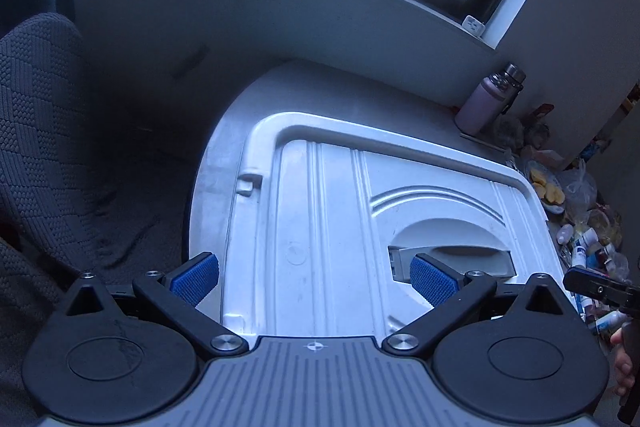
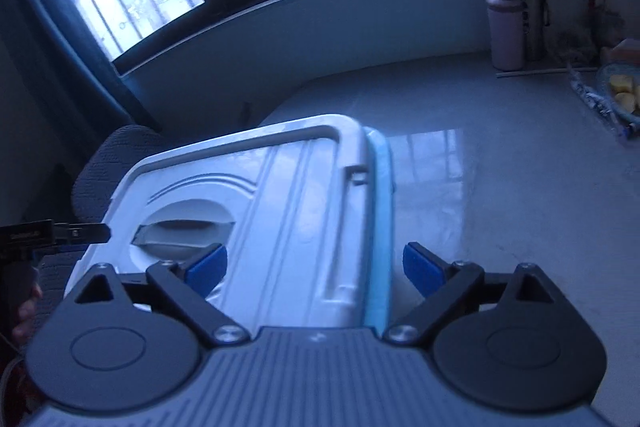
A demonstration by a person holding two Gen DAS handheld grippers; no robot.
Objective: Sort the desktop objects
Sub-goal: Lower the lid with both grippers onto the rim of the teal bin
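One big white-lidded storage box (image 1: pixel 360 211) with a pale blue body sits closed on the grey table (image 2: pixel 500 187), its contents hidden. Beyond it stand two bottles (image 2: pixel 516 23) and a plate of yellow pieces (image 1: pixel 548 187). Both claws, left gripper (image 1: pixel 314 277) and right gripper (image 2: pixel 316 267), gape wide above the lid, gripping nothing.
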